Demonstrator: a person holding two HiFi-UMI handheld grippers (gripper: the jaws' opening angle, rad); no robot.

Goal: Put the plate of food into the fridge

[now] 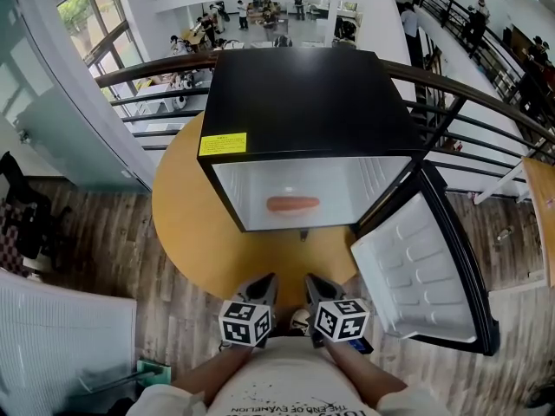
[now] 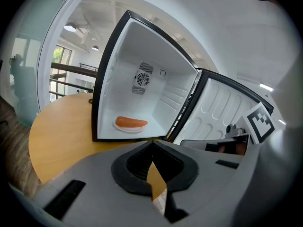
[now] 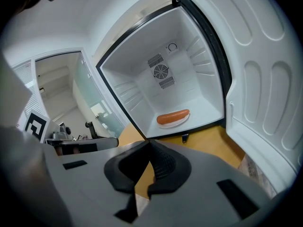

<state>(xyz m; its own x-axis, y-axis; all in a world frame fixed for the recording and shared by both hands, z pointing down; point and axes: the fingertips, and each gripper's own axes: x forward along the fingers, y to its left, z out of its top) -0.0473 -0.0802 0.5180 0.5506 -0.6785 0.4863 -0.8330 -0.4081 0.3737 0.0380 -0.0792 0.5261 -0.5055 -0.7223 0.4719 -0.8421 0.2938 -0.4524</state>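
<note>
A small black fridge (image 1: 299,102) stands on a round wooden table (image 1: 186,224) with its door (image 1: 425,267) swung wide open to the right. On the fridge's white floor lies a white plate (image 1: 292,208) (image 2: 128,127) (image 3: 176,121) with an orange sausage (image 1: 292,204) (image 2: 131,122) (image 3: 173,117) on it. My left gripper (image 1: 263,284) (image 2: 152,145) and right gripper (image 1: 314,284) (image 3: 149,143) hang side by side near my body, at the table's front edge, well short of the fridge. Both are shut with nothing in them.
A curved dark railing (image 1: 486,94) runs behind the table, with a lower floor and people beyond it. The open door's edge (image 1: 481,319) reaches out past the table on the right. A white panel (image 1: 61,336) stands on the wooden floor at lower left.
</note>
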